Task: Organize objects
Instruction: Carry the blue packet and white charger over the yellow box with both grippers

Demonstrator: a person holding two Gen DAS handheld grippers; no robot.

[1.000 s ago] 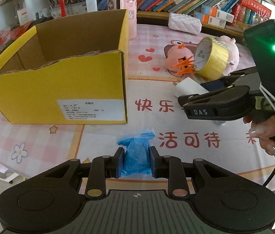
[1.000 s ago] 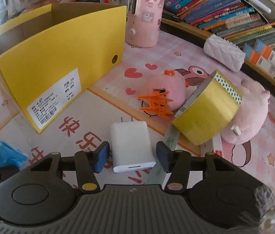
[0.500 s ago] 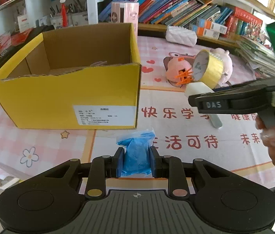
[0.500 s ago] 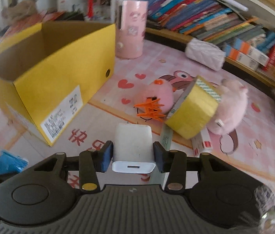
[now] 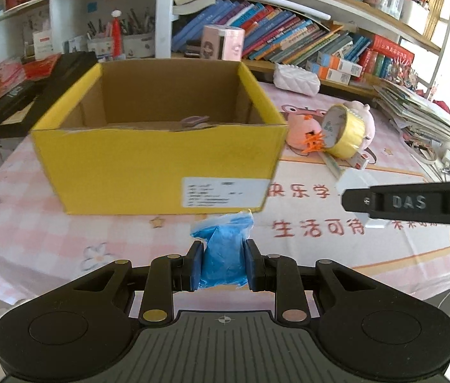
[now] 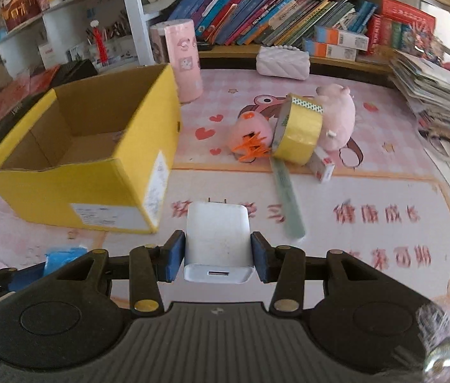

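Only from the left wrist: lilac item inside yellow box.

Landmark: pink cylindrical container, upright on the pink checked tablecloth at the table's far edge.

- White quilted pouch: right of the container, lying along the same far edge.
- Row of books: on the shelf behind and above the container, most leaning, spines outward.
- Pen holders with a red-capped item: left of the container, on a white shelf unit.
- Black flat case: left of the container, beyond the table edge, beside red printed material.
- Stack of booklets: well to the right of the container, at the table's right edge.
- Red Chinese characters printed on the cloth, nearer the camera than the container; partly blurred.
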